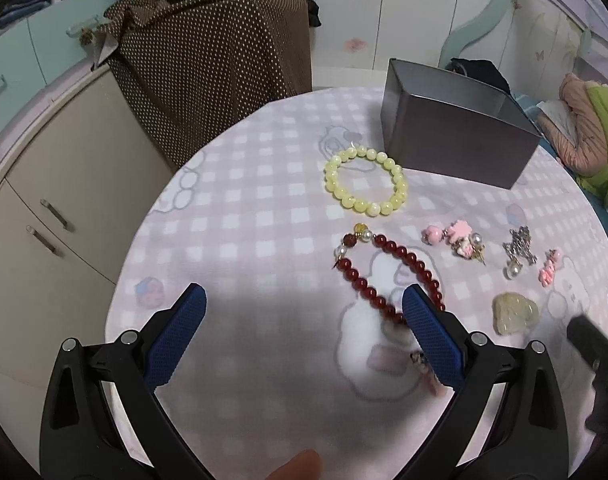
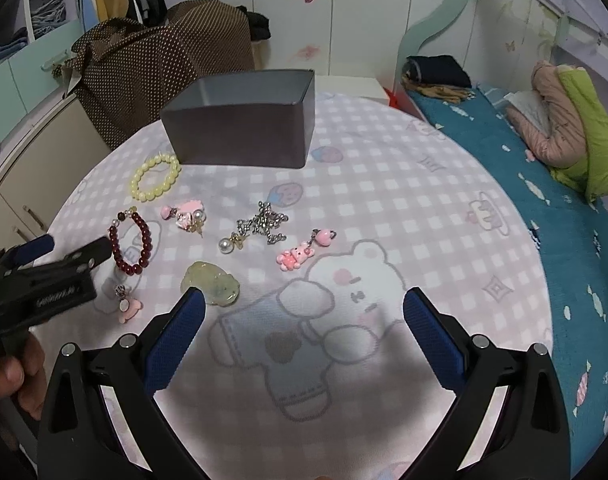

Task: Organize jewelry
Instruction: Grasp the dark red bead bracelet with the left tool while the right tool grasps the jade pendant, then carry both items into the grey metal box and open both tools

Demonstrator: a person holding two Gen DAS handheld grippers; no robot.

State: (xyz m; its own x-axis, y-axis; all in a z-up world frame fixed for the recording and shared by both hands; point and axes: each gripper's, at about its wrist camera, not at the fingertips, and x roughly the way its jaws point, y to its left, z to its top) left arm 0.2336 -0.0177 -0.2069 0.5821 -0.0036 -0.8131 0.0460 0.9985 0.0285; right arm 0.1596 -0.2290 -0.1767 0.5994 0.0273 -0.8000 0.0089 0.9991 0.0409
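Both sets of blue-padded fingers are spread wide with nothing in them. The left gripper (image 1: 304,300) hangs low over the dark red bead bracelet (image 1: 388,276), one pad already at its loop, so I'd guess that's first up. The right gripper (image 2: 304,304) hovers by the pale green jade-like pendant (image 2: 210,286). Everything else is laid out flat on the pink checked worktop (image 2: 384,184), with the open grey metal box (image 2: 244,128) behind, presumably where it all ends up. The yellow bead bracelet (image 2: 156,182) sits just beside it.
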